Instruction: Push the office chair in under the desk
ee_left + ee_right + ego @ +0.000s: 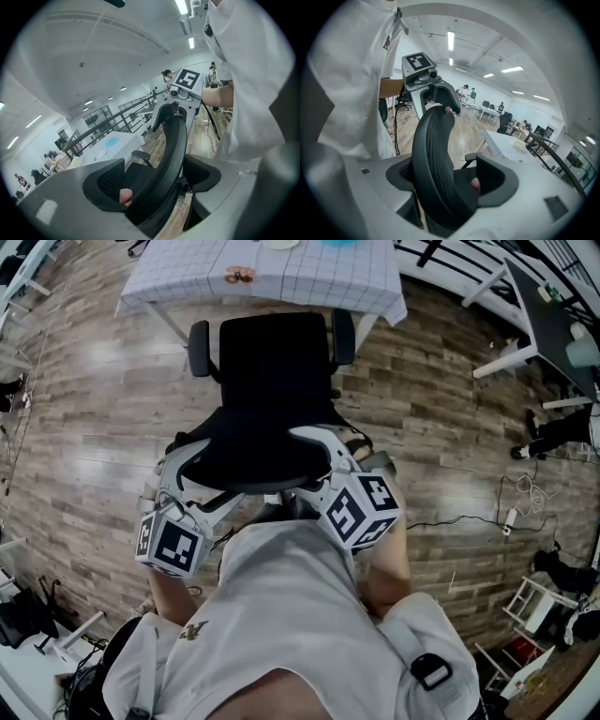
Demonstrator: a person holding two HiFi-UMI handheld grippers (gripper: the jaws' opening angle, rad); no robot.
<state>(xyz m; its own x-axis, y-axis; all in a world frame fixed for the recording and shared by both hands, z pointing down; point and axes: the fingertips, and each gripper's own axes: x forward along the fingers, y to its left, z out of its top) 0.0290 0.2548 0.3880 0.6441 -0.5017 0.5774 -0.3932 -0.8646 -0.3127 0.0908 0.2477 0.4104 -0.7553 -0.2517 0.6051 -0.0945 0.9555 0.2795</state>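
1. Your left gripper (190,457) (154,183) sits at the left end of the black mesh-backed office chair (272,390)'s backrest (172,140). Its jaws are spread wide and straddle the rim without squeezing it.
2. Your right gripper (317,442) (451,183) straddles the right end the same way, wide open and unclamped.
3. The chair stands near you on the wood-plank floor (84,418). Its seat faces the far desk under a white checked cloth (309,277) and only just reaches the desk's near edge.

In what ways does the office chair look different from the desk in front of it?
The office chair is black; the desk is covered with a white checked cloth. The chair's seat is bare, while the desk carries a few small things. Both stand on the wooden floor.
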